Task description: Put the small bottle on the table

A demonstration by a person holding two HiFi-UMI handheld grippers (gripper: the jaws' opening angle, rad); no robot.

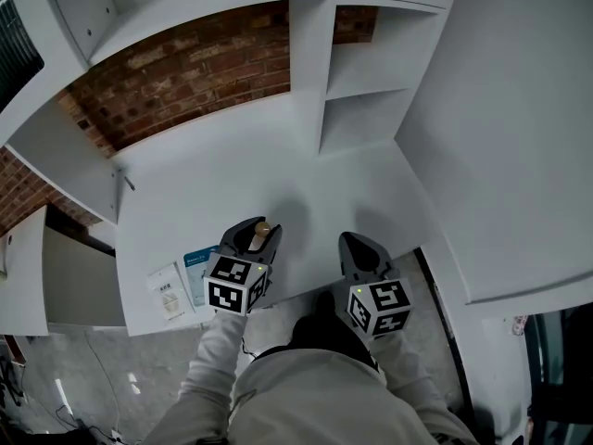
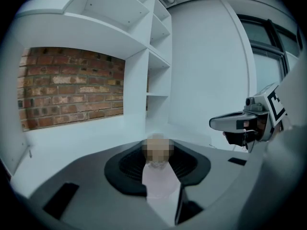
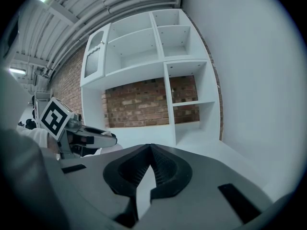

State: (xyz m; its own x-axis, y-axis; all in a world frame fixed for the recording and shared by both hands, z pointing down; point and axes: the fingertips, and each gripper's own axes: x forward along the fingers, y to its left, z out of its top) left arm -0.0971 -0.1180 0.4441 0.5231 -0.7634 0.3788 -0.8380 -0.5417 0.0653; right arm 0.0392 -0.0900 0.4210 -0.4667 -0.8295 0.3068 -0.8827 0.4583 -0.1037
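The small bottle (image 1: pixel 263 230), pale-bodied with a tan cap, stands upright between the jaws of my left gripper (image 1: pixel 254 234), just above the front part of the white table (image 1: pixel 232 170). In the left gripper view the bottle (image 2: pixel 160 178) fills the gap between the dark pads, which press on its sides. My right gripper (image 1: pixel 357 246) hovers beside it to the right over the table's front edge. Its jaws meet at the tip (image 3: pixel 149 150) with nothing between them. Each gripper shows in the other's view: the right gripper (image 2: pixel 240 123) and the left gripper (image 3: pixel 91 138).
Two leaflets (image 1: pixel 170 291) (image 1: pixel 196 269) lie on the table's front left corner. White shelving (image 1: pixel 361 72) rises at the back right, in front of a brick wall (image 1: pixel 185 63). A tall white panel (image 1: pixel 500 137) borders the table on the right.
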